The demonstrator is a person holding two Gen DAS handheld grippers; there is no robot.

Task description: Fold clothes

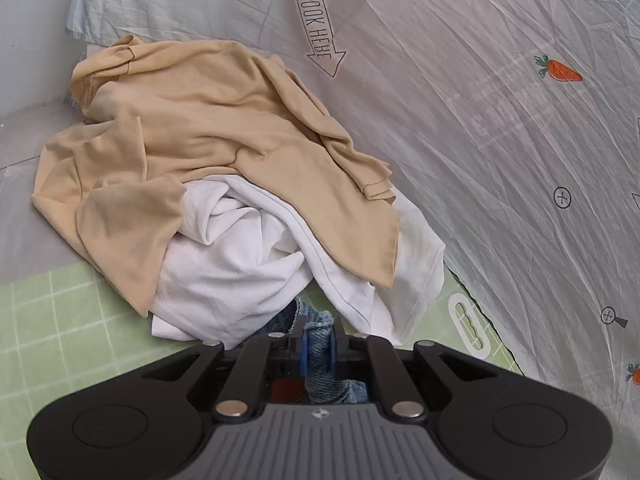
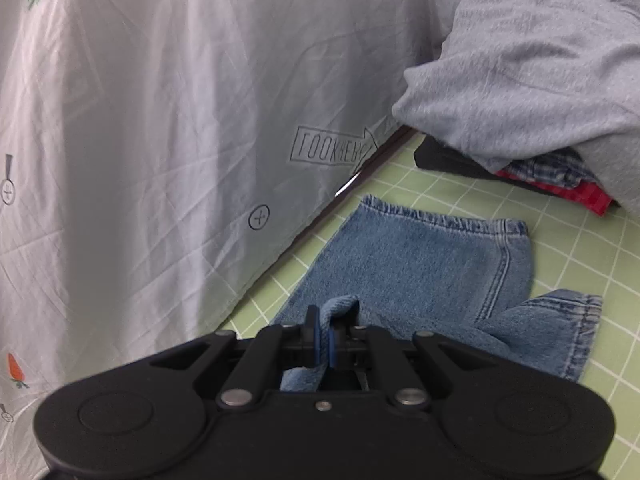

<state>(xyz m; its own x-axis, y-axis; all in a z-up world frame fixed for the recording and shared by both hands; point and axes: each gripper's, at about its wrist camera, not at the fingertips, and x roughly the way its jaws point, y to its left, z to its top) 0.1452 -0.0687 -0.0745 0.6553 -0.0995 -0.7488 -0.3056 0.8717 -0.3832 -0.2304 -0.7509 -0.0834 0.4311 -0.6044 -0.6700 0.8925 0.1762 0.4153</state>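
My left gripper [image 1: 318, 344] is shut on a fold of blue denim [image 1: 320, 376], just in front of a crumpled pile: a tan shirt [image 1: 208, 120] on top of a white garment [image 1: 248, 264]. My right gripper [image 2: 325, 340] is shut on the edge of the blue jeans [image 2: 416, 264]. The jeans lie mostly flat on the green grid mat [image 2: 560, 248], with their hems pointing away from me.
A grey bedsheet [image 1: 480, 120] with carrot prints and a "LOOK HERE" arrow covers the surface beside the mat; it also shows in the right wrist view [image 2: 160, 120]. A grey garment [image 2: 532, 68] lies over a stack of plaid and red clothes [image 2: 568, 184] at the far right.
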